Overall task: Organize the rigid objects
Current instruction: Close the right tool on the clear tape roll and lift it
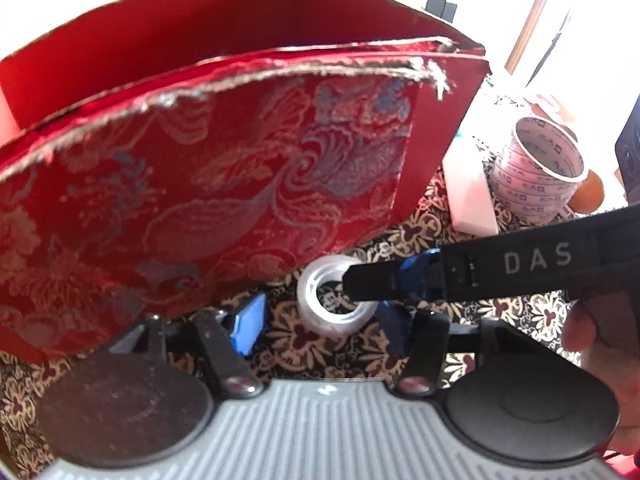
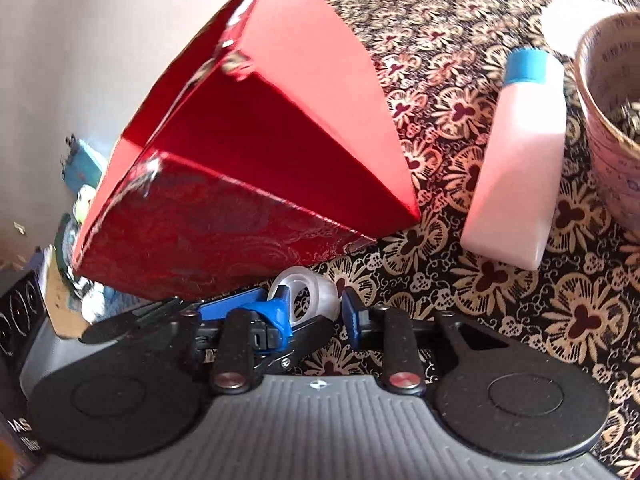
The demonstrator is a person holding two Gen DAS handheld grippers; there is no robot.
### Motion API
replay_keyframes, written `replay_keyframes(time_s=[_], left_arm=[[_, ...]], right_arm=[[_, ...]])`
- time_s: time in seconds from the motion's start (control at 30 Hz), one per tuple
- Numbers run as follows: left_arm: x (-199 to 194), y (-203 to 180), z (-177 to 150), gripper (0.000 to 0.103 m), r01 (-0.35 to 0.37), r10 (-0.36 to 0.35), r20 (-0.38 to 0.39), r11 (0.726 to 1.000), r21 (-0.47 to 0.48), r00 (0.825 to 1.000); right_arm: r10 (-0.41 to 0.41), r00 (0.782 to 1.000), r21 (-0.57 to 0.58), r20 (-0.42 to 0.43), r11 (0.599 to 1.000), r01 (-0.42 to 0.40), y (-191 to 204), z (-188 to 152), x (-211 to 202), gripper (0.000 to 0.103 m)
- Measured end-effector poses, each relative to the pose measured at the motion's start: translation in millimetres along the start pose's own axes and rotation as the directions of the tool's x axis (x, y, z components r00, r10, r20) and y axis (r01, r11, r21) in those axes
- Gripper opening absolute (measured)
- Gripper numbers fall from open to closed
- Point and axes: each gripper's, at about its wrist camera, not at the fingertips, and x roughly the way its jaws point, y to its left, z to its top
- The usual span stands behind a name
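— Tape roll (image 2: pixel 304 294), small and clear, sits on the patterned cloth (image 2: pixel 500 312) between the right gripper's (image 2: pixel 316 308) wide-spread fingers — one tip inside its hole.

— Left gripper (image 1: pixel 320 320) gapes wide too, beside the red box (image 1: pixel 200 184).

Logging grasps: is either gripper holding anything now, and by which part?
The right gripper has one finger inside the small clear tape roll's hole and one outside its wall; whether they clamp it cannot be told. The left gripper is open, holding nothing.
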Motion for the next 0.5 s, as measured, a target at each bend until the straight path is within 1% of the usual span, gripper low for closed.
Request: replay_keyframes(time_s=[0.07, 0.2, 0.3, 0.33, 0.5], left_arm=[[0.6, -1.0, 1.2, 0.067, -0.006, 0.006, -0.002, 1.000, 0.001, 1.000], [3.2, -3.8, 3.0, 0.067, -0.033, 0.033, -0.003, 0.999, 0.012, 0.999], [3.5, -3.9, 3.9, 0.066, -0.034, 0.034, -0.006, 0.999, 0.012, 0.999], [3.6, -4.1, 4.1, 0.064, -0.034, 0.034, -0.006, 0.999, 0.013, 0.999], [4.0, -4.9, 6.0, 0.064, -0.037, 0.037, -0.011, 0.999, 0.016, 0.999]], right_arm=[[0.013, 1.000, 0.020, -0.002, 1.000, -0.013, -4.6, -0.1, -2.0, 0.007], [0.026, 1.000, 0.034, 0.001, 0.999, -0.026, -9.8, -1.5, -5.4, 0.007], [0.029, 1.000, 0.030, 0.002, 0.999, -0.029, -7.9, -1.9, -3.5, 0.007], [0.029, 1.000, 0.033, 0.002, 0.999, -0.029, -6.4, -1.8, -2.7, 0.007], [0.029, 1.000, 0.037, 0.000, 0.999, -0.029, -5.8, -0.9, -2.0, 0.007]])
